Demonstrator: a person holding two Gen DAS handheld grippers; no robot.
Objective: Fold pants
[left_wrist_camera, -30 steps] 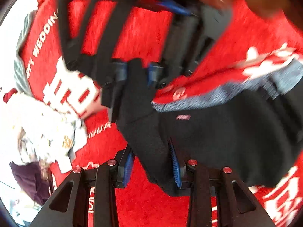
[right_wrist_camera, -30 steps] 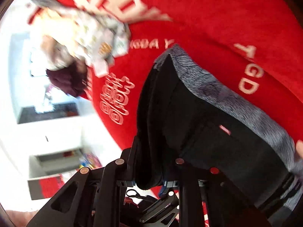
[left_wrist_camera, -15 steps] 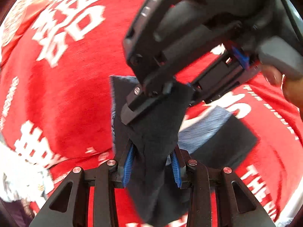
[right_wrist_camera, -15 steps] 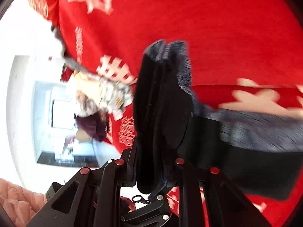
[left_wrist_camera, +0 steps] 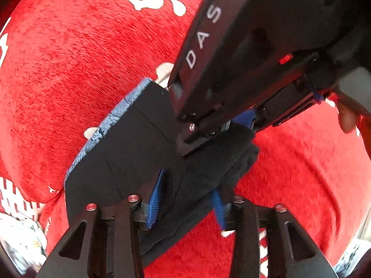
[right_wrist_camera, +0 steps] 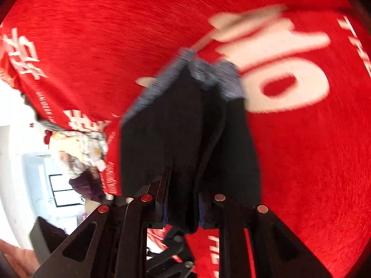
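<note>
Both the left hand-held gripper [left_wrist_camera: 187, 199] and the right hand-held gripper [right_wrist_camera: 183, 199] were clamped on the black pants [left_wrist_camera: 129, 153], which hung folded ahead of their fingers above the red cloth [left_wrist_camera: 69, 58], looking soft, light and floppy, best pinched at stacked edges.

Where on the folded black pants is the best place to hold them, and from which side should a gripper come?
Probably the thick folded edge of the black pants, opposite the grey-blue waistband. Both the left gripper and right gripper already clamp there, coming edge-on so the stacked layers sit between the fingers and stay together.
</note>
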